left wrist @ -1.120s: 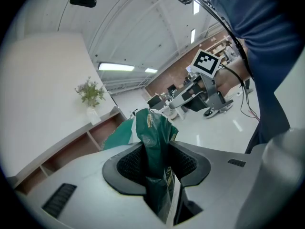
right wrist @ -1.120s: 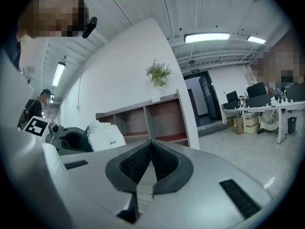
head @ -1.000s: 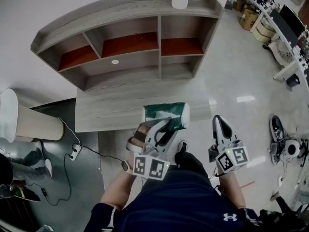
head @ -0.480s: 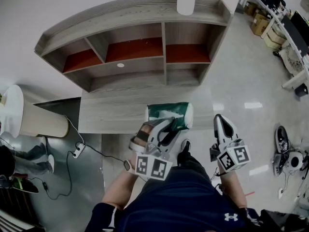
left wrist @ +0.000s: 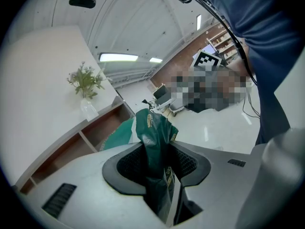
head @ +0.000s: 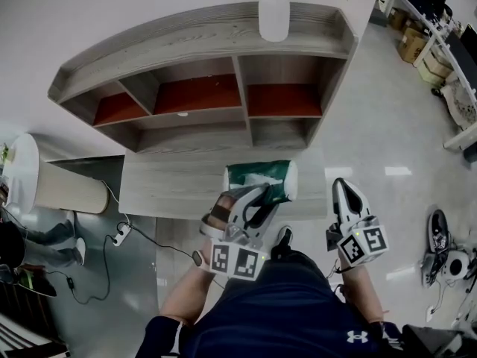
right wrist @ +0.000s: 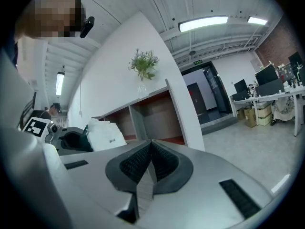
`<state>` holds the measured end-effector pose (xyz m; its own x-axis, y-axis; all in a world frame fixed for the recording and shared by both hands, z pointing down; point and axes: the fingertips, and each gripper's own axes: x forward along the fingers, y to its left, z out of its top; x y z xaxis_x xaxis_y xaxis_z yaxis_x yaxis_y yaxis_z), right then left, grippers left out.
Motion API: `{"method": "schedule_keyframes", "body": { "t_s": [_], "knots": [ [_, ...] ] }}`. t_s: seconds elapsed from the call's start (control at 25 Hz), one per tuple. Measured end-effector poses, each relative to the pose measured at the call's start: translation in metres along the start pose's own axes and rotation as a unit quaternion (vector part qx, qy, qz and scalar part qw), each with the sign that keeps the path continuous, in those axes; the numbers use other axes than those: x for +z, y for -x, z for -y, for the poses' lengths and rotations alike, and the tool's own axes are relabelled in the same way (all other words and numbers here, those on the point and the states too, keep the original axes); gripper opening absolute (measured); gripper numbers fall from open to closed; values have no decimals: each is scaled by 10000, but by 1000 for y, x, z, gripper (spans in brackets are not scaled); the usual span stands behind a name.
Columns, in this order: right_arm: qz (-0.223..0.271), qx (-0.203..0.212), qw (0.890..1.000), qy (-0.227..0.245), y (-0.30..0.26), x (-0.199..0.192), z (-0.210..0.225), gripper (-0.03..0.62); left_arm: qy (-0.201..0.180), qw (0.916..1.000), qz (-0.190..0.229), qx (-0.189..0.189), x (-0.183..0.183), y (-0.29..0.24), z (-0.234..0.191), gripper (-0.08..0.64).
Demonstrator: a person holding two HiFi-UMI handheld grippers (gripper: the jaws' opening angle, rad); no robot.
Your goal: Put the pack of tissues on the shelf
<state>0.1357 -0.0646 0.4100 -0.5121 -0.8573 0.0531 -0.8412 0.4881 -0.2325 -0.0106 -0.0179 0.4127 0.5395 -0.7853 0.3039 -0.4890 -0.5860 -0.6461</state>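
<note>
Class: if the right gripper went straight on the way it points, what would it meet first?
Probably the shelf, near its right-end compartment. The right gripper, jaws together and empty, shows nothing nearer in line, though depth is unclear.

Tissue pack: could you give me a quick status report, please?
Left hand-held gripper shut on tissue pack, short of shelf. Right hand-held gripper shut, empty. Table stands before shelf; vase on top.

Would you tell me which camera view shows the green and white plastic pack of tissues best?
The head view: most of the green and white plastic pack of tissues shows there, clamped in the left tool. The left gripper view shows only its pinched green wrapper; the right gripper view, just its white end.
</note>
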Motion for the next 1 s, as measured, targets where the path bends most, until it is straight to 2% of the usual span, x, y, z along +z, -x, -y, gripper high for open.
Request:
{"method": "schedule_keyframes", "body": {
  "t_s": [0.52,1.0],
  "knots": [
    [-157,432,9988,-152,-38,7,46,11,59,9988,-408,246,8,-49,-14,161],
    [-147,385,9990,-198,-56,9,65,11,-324,9968,-550,486,11,-88,-36,161]
  ]
}}
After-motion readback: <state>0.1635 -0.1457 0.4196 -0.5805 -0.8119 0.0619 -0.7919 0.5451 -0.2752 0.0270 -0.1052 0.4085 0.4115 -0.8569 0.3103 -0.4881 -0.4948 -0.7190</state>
